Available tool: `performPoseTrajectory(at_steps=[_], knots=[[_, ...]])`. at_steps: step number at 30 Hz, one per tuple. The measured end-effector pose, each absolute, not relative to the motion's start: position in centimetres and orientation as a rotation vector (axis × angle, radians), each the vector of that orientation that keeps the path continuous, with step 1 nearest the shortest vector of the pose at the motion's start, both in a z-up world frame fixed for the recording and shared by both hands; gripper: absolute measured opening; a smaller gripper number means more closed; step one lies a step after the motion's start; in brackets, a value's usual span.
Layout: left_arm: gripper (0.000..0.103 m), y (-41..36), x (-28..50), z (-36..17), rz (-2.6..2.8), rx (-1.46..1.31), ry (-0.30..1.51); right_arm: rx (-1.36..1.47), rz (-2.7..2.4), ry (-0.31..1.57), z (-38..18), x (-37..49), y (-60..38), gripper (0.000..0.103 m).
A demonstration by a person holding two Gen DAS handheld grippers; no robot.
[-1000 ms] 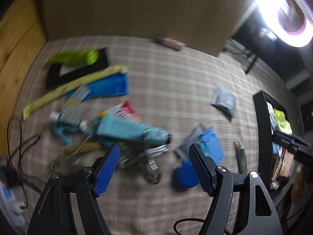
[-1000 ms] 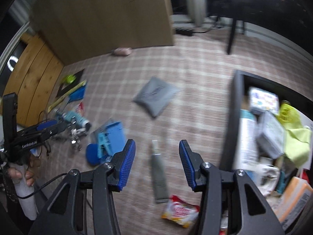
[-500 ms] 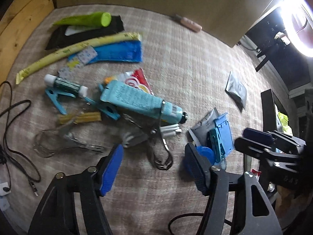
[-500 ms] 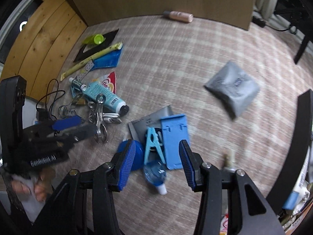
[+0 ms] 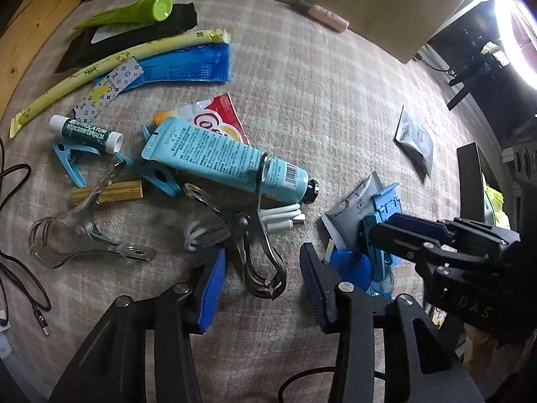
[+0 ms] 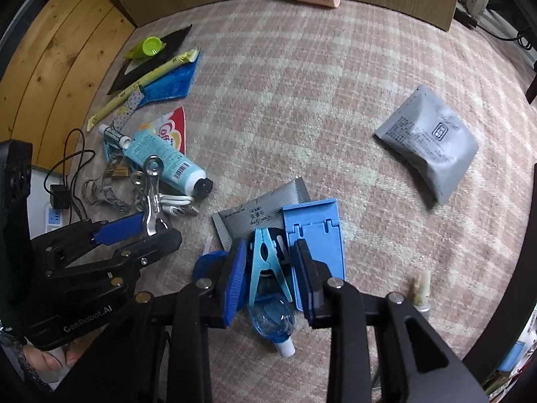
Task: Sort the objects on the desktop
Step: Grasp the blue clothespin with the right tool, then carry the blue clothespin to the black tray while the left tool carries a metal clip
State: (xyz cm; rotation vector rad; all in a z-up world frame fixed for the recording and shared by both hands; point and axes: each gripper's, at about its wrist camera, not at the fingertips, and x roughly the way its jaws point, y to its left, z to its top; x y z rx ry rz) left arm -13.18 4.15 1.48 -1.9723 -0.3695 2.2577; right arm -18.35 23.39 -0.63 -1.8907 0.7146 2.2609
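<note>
Right gripper [image 6: 270,277] jaws closing, not yet pinching, around the light blue plastic clothespin [image 6: 266,263] lying between them, light, stiff, springy, best gripped mid-body; left gripper [image 5: 260,285] jaws narrowing over metal clip [image 5: 258,235] handles, slippery.

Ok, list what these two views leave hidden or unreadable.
- Left wrist view: the light blue clip and blue disc are largely covered by the right gripper.
- Right wrist view: the small blue bottle is partly behind that gripper's fingers.
- Right wrist view: the black tray's contents are cut off at the frame edge.
</note>
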Motion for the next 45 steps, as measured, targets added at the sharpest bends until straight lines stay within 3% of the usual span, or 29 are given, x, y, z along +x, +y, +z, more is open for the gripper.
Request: performPoseTrajectory(at_steps=[5,7,9,32,45], knots=[[0.029,4.1,-13.5,0.9,2.243,-1.987,-0.410,-1.897,2.266,0.701,-0.6,-18.6,23.1,0.029],[0.024,4.1,-13.6,0.9,2.250,-1.981,-0.412,-1.907,2.266,0.676,-0.5,-18.7,22.8,0.023],[0.024,4.0,-13.6,0.9,2.247,-1.973,-0.424,-1.911,2.264,0.668,-0.5,-18.7,22.7,0.015],[0.023,4.2,-11.1,5.8,2.331,-1.818,-0.360,-1.776,2.308,0.792,3.6,-15.7,25.3,0.015],[0.023,15.7,-12.7,8.5,2.188,-1.668,-0.173,-1.523,2.231,0.858,7.0,-8.1,33.0,0.015]])
